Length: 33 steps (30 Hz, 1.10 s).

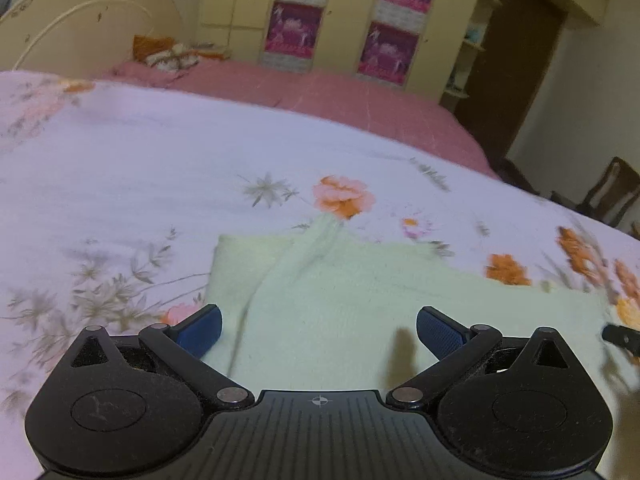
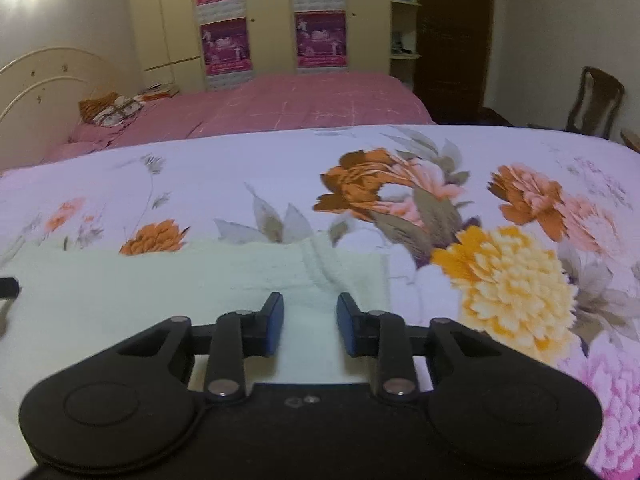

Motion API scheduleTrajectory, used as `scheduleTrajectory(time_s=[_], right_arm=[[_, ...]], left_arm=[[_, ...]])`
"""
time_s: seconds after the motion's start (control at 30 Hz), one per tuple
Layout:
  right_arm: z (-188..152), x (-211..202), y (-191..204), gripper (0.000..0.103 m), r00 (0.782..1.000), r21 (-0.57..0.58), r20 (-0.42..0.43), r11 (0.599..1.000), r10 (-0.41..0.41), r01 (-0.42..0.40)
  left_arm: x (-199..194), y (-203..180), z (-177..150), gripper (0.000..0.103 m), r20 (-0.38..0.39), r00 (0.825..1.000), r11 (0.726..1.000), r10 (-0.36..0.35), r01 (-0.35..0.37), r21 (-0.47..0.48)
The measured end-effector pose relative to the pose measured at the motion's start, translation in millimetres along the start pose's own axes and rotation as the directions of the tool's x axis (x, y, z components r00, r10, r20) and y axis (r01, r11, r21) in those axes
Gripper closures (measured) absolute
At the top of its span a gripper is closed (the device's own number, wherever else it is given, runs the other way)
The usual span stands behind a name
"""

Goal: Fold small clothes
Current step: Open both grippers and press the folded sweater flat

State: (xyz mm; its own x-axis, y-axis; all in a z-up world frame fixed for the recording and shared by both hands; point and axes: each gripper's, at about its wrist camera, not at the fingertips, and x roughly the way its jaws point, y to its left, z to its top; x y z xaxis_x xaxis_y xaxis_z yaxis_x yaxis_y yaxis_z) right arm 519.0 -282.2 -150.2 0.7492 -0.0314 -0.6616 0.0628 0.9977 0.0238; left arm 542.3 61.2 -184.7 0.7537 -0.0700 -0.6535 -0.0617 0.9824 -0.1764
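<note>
Left hand-held gripper (image 1: pixel 318 334) spread wide, blue pads (image 1: pixel 438 330) well apart, grasping nothing, poised over the near part of the pale green garment (image 1: pixel 340 300). Right hand-held gripper (image 2: pixel 310 326) narrower but also released, a clear gap between its pads (image 2: pixel 274 326), nothing pinched, poised over the same garment's right end (image 2: pixel 160 280).

Just beyond the fingertips: garment lying flat on the floral bedspread (image 1: pixel 140 152), spread sideways, with a raised strap or seam ridge at each end running toward the far edge (image 2: pixel 320 268). Looks like an early step of the fold, both ends lined up for a grab, no layer lifted yet. Whether a fold already sits in the cloth, hard to tell through the blur.

Next move, by judgement: lower each tool onto an edge, close on a single layer without catching the bedspread, then carry both sides together evenly.

Farther off: pink bed cover (image 2: pixel 300 100), cream headboard (image 1: pixel 92 12), wardrobe with purple posters (image 2: pixel 320 36), wooden chair (image 2: pixel 596 100).
</note>
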Motion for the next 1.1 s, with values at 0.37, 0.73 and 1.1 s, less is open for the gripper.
scheduleTrajectory(time_s=[0.37, 0.73, 1.1], right_arm=[[-37, -49, 84, 0.07, 0.981, -0.141, -0.003, 0.971, 0.193, -0.192], [-48, -53, 28, 0.07, 1.0, -0.074, -0.005, 0.997, 0.023, -0.024], [-83, -99, 74, 0.067, 0.984, -0.106, -0.04, 0.978, 0.175, -0.178]], left_arm=[[-34, -33, -46, 0.0, -0.037, 0.997, 0.984, -0.068, 0.073, 0.162], [-53, -19, -56, 0.0, -0.036, 0.999, 0.982, -0.016, 0.022, 0.187], [-89, -28, -100, 0.0, -0.078, 0.996, 0.982, -0.045, 0.059, 0.18]])
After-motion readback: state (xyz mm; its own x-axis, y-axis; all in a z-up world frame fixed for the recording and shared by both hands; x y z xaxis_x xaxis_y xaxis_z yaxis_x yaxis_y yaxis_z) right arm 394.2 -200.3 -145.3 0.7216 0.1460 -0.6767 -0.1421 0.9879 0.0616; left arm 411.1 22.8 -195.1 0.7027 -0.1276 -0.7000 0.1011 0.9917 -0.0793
